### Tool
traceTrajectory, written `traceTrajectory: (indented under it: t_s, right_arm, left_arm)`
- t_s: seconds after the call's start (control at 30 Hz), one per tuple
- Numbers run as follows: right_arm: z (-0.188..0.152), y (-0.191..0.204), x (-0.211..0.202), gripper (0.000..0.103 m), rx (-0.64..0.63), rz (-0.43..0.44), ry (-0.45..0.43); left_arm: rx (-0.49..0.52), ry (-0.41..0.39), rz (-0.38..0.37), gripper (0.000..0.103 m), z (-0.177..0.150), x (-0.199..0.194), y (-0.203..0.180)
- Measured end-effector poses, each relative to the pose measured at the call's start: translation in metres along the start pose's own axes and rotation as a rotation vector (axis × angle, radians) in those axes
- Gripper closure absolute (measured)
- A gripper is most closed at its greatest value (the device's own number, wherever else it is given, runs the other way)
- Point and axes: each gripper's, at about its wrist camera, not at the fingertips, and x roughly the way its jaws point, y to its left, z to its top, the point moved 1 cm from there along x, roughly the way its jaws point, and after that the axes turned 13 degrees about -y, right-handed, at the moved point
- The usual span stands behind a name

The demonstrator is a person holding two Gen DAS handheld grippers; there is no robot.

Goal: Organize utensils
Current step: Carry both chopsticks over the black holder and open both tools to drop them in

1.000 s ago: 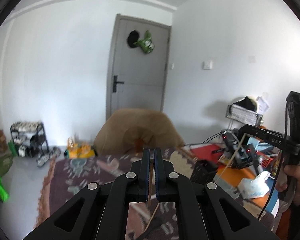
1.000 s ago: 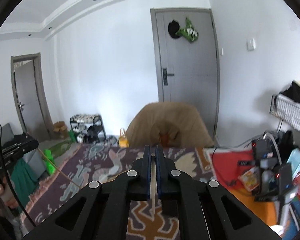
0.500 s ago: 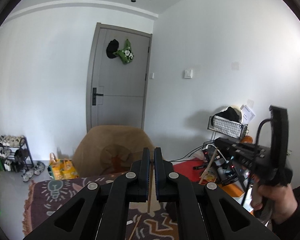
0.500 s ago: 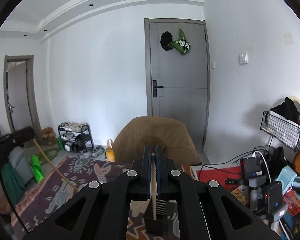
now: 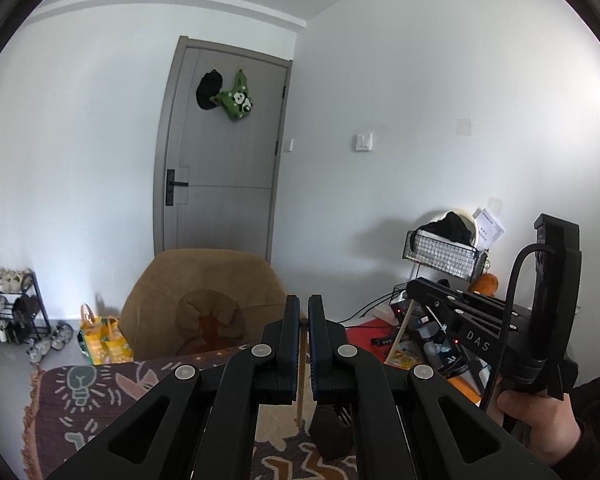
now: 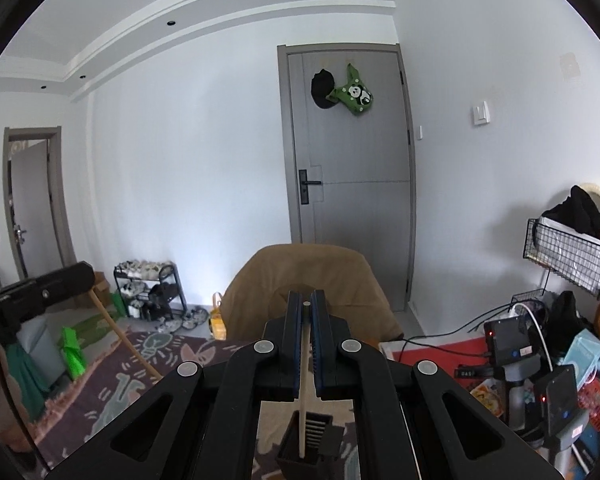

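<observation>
In the left wrist view my left gripper point(image 5: 303, 312) is shut on a wooden chopstick point(image 5: 299, 392) that hangs down between its fingers. A black utensil holder point(image 5: 332, 432) stands just below and to the right of it. Farther right is my right gripper point(image 5: 414, 290), shut on a second chopstick point(image 5: 398, 338) and held by a person's hand point(image 5: 540, 412). In the right wrist view the right gripper point(image 6: 306, 300) holds that chopstick point(image 6: 303, 400) upright, its lower end down at the holder point(image 6: 328, 442). The left gripper point(image 6: 88, 270) and its slanted chopstick point(image 6: 120, 332) show at the left.
A patterned cloth point(image 5: 100, 400) covers the table. A brown padded chair point(image 6: 304, 280) stands behind it, before a grey door point(image 6: 352, 184). Electronics and cables point(image 6: 540, 360) clutter the right side under a wire basket point(image 6: 568, 256). A shoe rack point(image 6: 148, 292) stands at the far wall.
Both views have tipped up, away from the tabletop. The black holder has come into view under the right gripper, and its chopstick now reaches down to it. Both grippers keep their chopsticks.
</observation>
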Motion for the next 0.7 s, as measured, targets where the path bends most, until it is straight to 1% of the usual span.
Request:
traceTrajectory:
  t_s: [0.1,0.2,0.23,0.27,0.33,0.4,0.53,0.7]
  right_arm:
    - [-0.003,-0.002,0.004,0.097,0.009,0.002,0.005]
    - [-0.013,-0.003,0.009,0.097,0.007,-0.02,0.042]
    - [-0.017,-0.005,0.011,0.088,0.025,-0.019,0.068]
    - [-0.022,-0.008,0.011,0.064,0.045,-0.016,0.09]
    - [-0.027,-0.014,0.003,0.042,0.063,-0.035,0.08]
    - [-0.03,-0.02,-0.007,0.041,0.082,-0.043,0.071]
    - [-0.044,-0.041,-0.027,0.041,0.179,-0.069,0.113]
    - [-0.067,-0.059,-0.05,0.041,0.263,-0.106,0.152]
  left_arm:
    - [-0.005,0.001,-0.005,0.099,0.001,0.006,-0.002]
    - [-0.012,0.002,-0.011,0.099,0.001,0.01,-0.003]
    - [-0.013,0.005,-0.016,0.099,0.0,0.013,-0.004]
    - [-0.014,0.006,-0.021,0.099,0.0,0.015,-0.005]
    - [-0.019,0.009,-0.032,0.099,-0.001,0.019,-0.008]
    - [-0.026,0.014,-0.047,0.099,-0.003,0.023,-0.012]
    - [-0.04,0.027,-0.079,0.099,-0.008,0.031,-0.021]
    - [-0.039,0.045,-0.116,0.099,-0.013,0.04,-0.036]
